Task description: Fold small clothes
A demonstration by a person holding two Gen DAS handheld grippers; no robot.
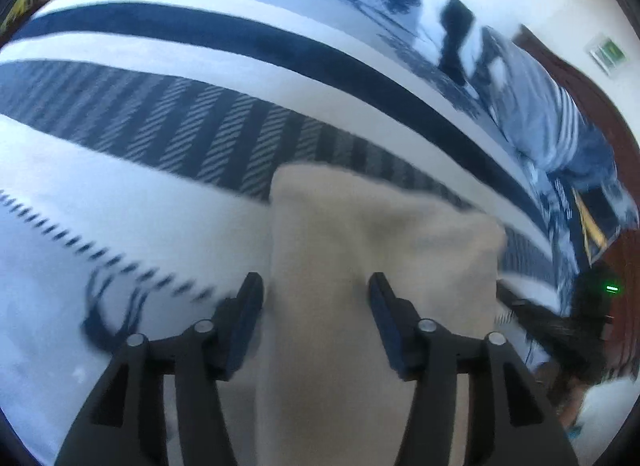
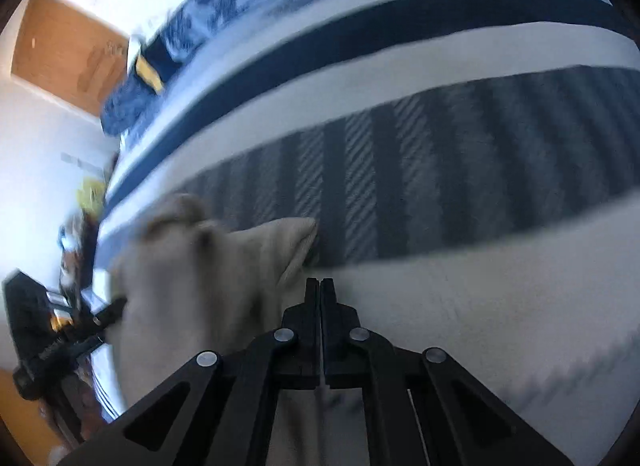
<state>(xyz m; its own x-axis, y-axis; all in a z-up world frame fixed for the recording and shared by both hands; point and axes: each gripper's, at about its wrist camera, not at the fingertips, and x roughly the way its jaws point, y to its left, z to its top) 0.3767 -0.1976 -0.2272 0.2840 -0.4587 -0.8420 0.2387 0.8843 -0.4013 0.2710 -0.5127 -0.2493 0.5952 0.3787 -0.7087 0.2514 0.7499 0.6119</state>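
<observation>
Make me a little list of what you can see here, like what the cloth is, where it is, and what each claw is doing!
cloth: beige cloth, soft and bunched
where: on a bedspread with white and navy stripes
left claw: open, the cloth lies between its fingers, pads not pressing on it
right claw: shut, fingers together, the cloth just to its left; whether it pinches any cloth cannot be told
picture: blurry
folded yet: no, the cloth looks rumpled
</observation>
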